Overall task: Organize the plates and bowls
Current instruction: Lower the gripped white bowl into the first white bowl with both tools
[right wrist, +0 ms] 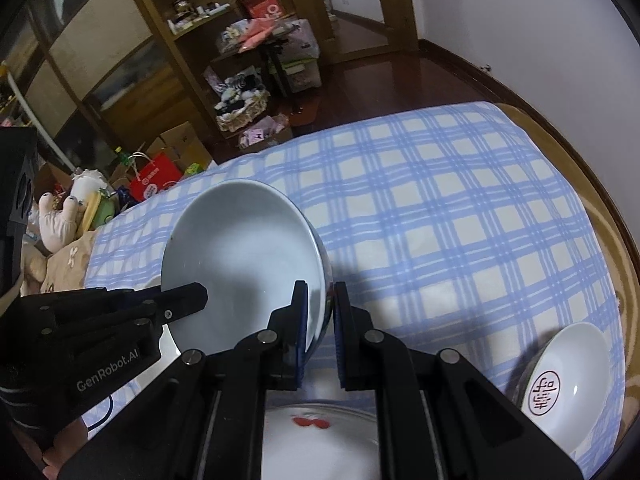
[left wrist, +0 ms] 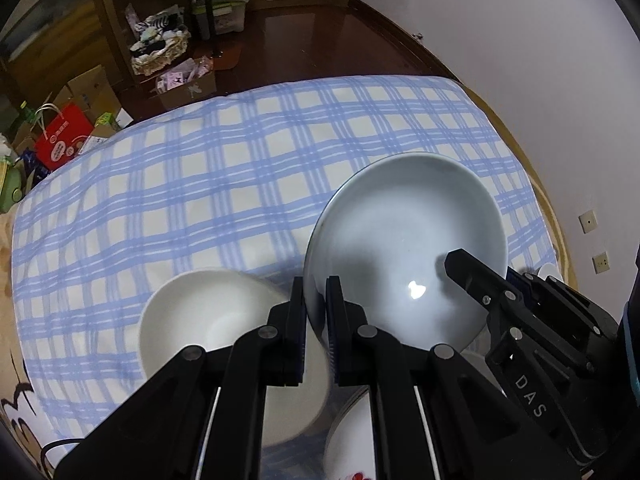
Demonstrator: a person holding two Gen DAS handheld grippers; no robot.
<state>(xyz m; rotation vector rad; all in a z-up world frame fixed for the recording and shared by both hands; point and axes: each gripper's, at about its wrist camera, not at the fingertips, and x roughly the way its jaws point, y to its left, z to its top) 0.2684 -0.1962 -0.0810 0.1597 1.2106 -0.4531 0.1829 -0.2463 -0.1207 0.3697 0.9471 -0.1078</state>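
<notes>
Both hand-held grippers pinch opposite rims of the pale blue-grey glazed bowl [left wrist: 404, 240], left hand-held gripper [left wrist: 316, 300] and right hand-held gripper [right wrist: 320, 304], lifted above the blue-checked cloth [left wrist: 200, 180]. Likely next: nest it into the white ceramic bowl [left wrist: 208, 312] just beside.

- A lived-in home room
- Wooden shelving [right wrist: 160, 40] crowded with household items
- Cardboard boxes [right wrist: 180, 144] on the floor
- Plush toy [right wrist: 60, 216]
- Checked tablecloth [right wrist: 460, 208]

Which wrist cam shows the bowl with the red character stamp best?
Right wrist: the stamped bowl sits whole at lower right on the checked cloth, stamp visible. Left wrist shows only a white sliver at its right edge, possibly that bowl.
</notes>
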